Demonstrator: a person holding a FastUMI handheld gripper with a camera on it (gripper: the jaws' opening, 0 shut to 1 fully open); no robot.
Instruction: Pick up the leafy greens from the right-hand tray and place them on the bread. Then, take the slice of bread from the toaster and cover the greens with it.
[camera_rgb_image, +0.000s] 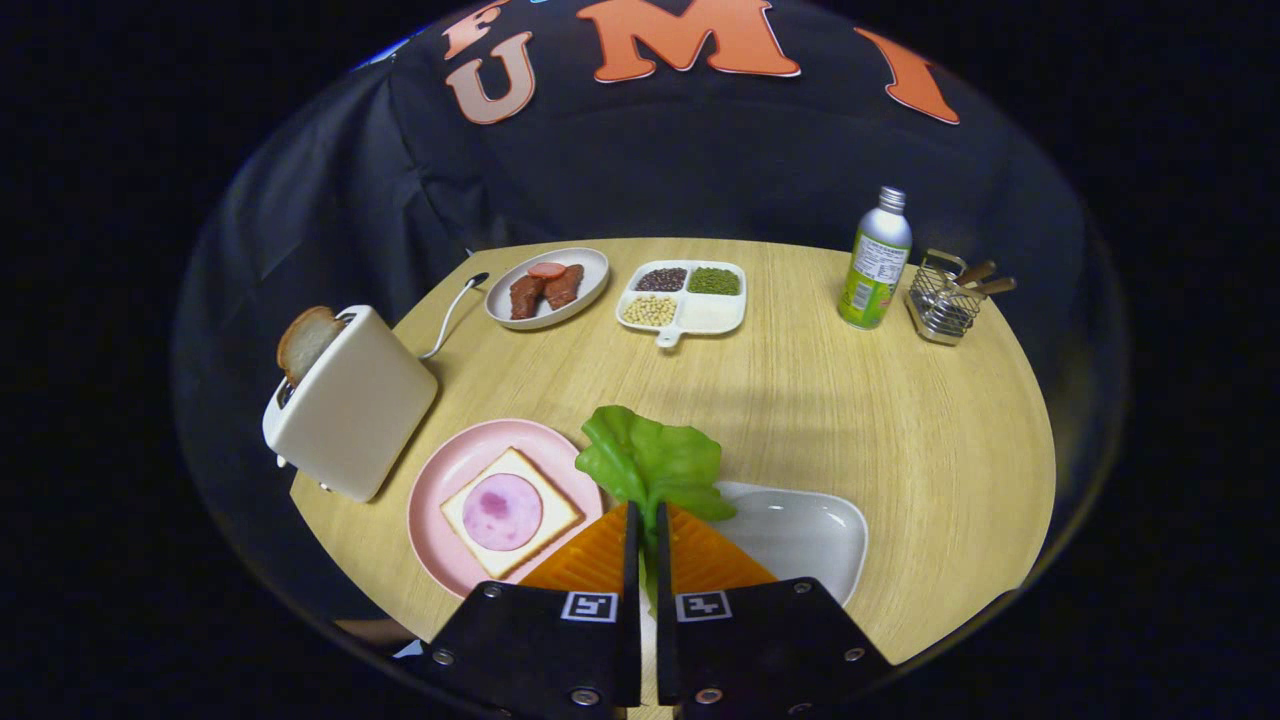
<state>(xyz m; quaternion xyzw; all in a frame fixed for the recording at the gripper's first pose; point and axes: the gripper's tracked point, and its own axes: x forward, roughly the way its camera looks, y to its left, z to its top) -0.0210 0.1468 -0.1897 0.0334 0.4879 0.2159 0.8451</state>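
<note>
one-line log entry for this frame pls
hand-held gripper: shut on leafy greens | greens: lifted, between white tray and pink plate | bread with ham: uncovered | toaster: slice in slot

Legible text: none. The bottle on the worktop carries a printed label — its lettering is too small to make out. Each finger of the claw bears a square black-and-white coded marker — a pattern, not readable characters.
</note>
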